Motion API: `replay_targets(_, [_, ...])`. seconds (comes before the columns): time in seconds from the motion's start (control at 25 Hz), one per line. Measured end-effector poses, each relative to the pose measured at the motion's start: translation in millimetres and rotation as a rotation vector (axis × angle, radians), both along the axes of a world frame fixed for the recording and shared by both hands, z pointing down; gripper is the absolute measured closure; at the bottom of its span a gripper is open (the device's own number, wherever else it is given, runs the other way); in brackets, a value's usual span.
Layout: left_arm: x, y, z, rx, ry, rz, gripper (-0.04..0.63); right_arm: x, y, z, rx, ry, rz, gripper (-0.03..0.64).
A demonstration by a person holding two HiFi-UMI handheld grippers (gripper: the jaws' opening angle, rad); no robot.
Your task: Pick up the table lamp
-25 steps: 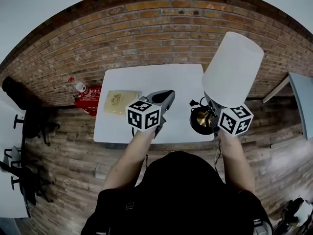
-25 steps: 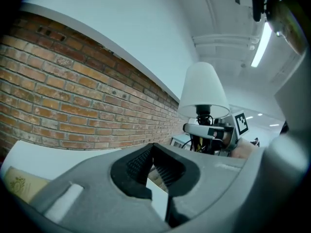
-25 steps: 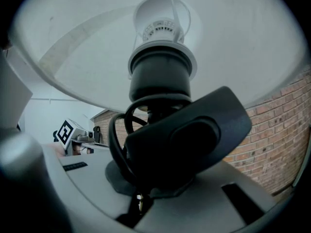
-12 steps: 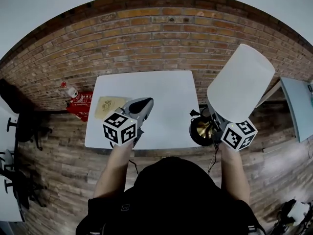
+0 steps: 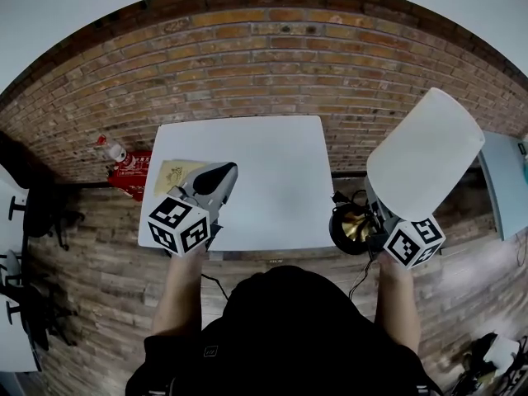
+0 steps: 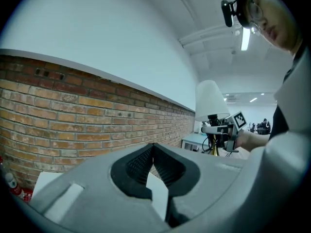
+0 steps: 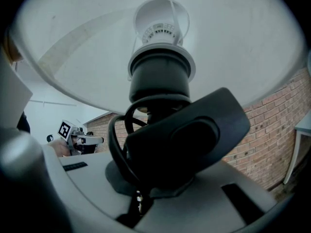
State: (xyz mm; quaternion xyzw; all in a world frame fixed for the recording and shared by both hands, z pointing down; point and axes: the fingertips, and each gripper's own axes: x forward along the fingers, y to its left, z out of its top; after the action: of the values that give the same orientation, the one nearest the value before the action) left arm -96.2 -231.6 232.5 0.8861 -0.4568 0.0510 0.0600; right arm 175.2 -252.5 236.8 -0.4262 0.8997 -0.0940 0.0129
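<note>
The table lamp has a white shade [image 5: 425, 151], a brass base [image 5: 356, 227] and a black cord. It hangs tilted beyond the right edge of the white table [image 5: 272, 163], over the wooden floor. My right gripper [image 5: 373, 214] is shut on the lamp's stem just under the shade. In the right gripper view the shade [image 7: 218, 42] and black socket [image 7: 160, 76] fill the frame above the right gripper [image 7: 138, 198], with an inline switch [image 7: 184, 140] in front. My left gripper [image 5: 221, 172] is shut and empty over the table's left part; its pads [image 6: 146, 161] meet at the tip.
A yellowish booklet [image 5: 175, 174] lies at the table's left edge. On the floor to the left are a red pack [image 5: 132, 170] and a bottle [image 5: 111, 149]. A brick wall [image 5: 272, 64] runs behind. Another table [image 5: 503, 180] stands at far right; dark chairs [image 5: 41, 213] at far left.
The right gripper has carried the lamp to the right, from over the table's right edge to beyond it. The left gripper has moved left across the table, still shut.
</note>
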Motion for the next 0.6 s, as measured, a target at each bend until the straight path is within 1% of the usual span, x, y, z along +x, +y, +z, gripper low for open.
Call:
replay_targets(0.32, [14.6,-14.3,-3.1,0.002,-0.002,0.031,0.588,8.2,-11.6,1.8,-0.005,-0.01,0.015,0.604])
replay_targets(0.6, [15.9,-19.2,-5.0,0.003,-0.011,0.037,0.588,8.9,-17.8,2.2,-0.012,-0.021,0.02,0.604])
